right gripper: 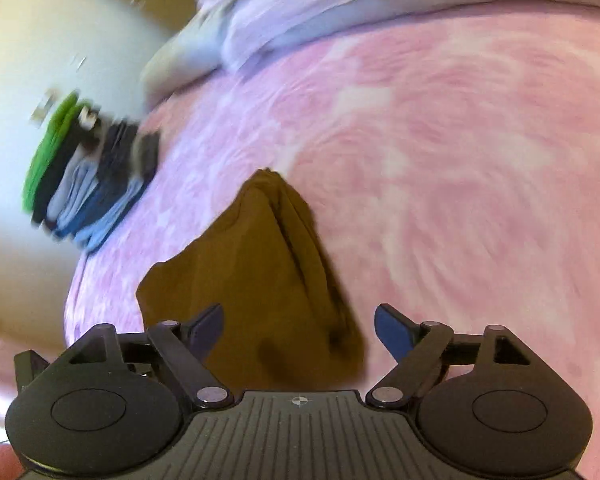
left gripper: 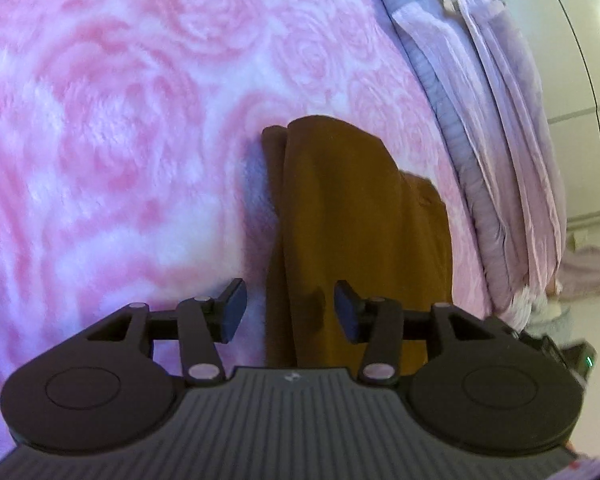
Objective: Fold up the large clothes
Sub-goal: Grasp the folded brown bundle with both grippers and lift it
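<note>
A brown garment [left gripper: 348, 216] lies folded into a long narrow strip on the pink rose-patterned blanket [left gripper: 120, 128]. In the left wrist view my left gripper [left gripper: 290, 310] hovers over its near end, jaws apart, with the cloth below them and neither pad pressing on it. The right wrist view is blurred. There the brown garment [right gripper: 260, 264] runs away from the camera to a point, and my right gripper [right gripper: 300, 330] stands wide open above its near end, holding nothing.
A stack of folded clothes [right gripper: 88, 176], green, dark and blue, sits near the bed's left edge in the right wrist view. A pale lilac quilt [left gripper: 496, 128] is bunched along the bed's side. White cupboard doors [left gripper: 588, 80] stand beyond it.
</note>
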A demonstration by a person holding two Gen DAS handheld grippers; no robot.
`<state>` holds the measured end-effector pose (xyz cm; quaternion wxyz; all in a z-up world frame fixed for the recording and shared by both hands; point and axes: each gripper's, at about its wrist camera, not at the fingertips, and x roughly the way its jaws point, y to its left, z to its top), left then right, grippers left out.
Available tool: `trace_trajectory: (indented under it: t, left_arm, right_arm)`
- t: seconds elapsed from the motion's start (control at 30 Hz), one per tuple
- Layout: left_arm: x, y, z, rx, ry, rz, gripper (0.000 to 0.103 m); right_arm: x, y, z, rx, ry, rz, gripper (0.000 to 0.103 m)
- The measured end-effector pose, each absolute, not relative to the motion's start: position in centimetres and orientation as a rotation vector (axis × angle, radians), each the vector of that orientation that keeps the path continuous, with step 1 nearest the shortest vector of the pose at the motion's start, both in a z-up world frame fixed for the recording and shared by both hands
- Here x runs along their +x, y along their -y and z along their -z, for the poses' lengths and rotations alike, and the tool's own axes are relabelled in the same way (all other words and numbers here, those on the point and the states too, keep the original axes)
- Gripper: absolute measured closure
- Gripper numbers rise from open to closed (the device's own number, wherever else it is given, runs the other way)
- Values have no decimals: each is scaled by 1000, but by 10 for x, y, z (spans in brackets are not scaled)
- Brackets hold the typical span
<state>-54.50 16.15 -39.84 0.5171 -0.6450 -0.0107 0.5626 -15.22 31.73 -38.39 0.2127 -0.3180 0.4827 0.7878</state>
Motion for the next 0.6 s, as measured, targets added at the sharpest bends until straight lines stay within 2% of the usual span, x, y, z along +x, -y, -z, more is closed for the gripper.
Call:
trace_trajectory:
  t: [0.17,0.2,0.23,0.27,0.3,0.33,0.43,0.53,0.6]
  left_arm:
    - [-543,-164,408,-1574,126,-1367,60]
    - [-543,-164,409,-1578,141,-1366,63]
    - [-543,-164,411,-1581,154,-1360,73]
    - [-542,-166,412,-1580,157,-1362,84]
    - [-543,-169,413,-1575,155,-1350,95]
    - [-544,-171,411,-1567,143,-1353,96]
    - [-551,-183,401,-1494,72,-1348,96]
    - [-575,-200,388,-1422,35,-1374,97]
    - [-590,-214,383,-1392,1,-1367,97]
  right_arm:
    - [-187,-368,432,-1072,-1499,-2290,23]
    - [-192,-374,440,-1104,-1518,-2297,23]
    - [-197,-378,444,-1117,-1527,-2309,25]
    - [-200,-379,447,-1110,-1529,-2329,29]
    - [-202,-378,448,-1094,-1535,-2350,58]
    - [-200,-377,450,-1090,-1564,-2350,68]
    - [-192,-367,452,-991,-1627,-2317,78]
    - [-179,-343,451,-879,-1730,-2226,80]
    - [-182,-315,450,-866,-1751,-2177,77]
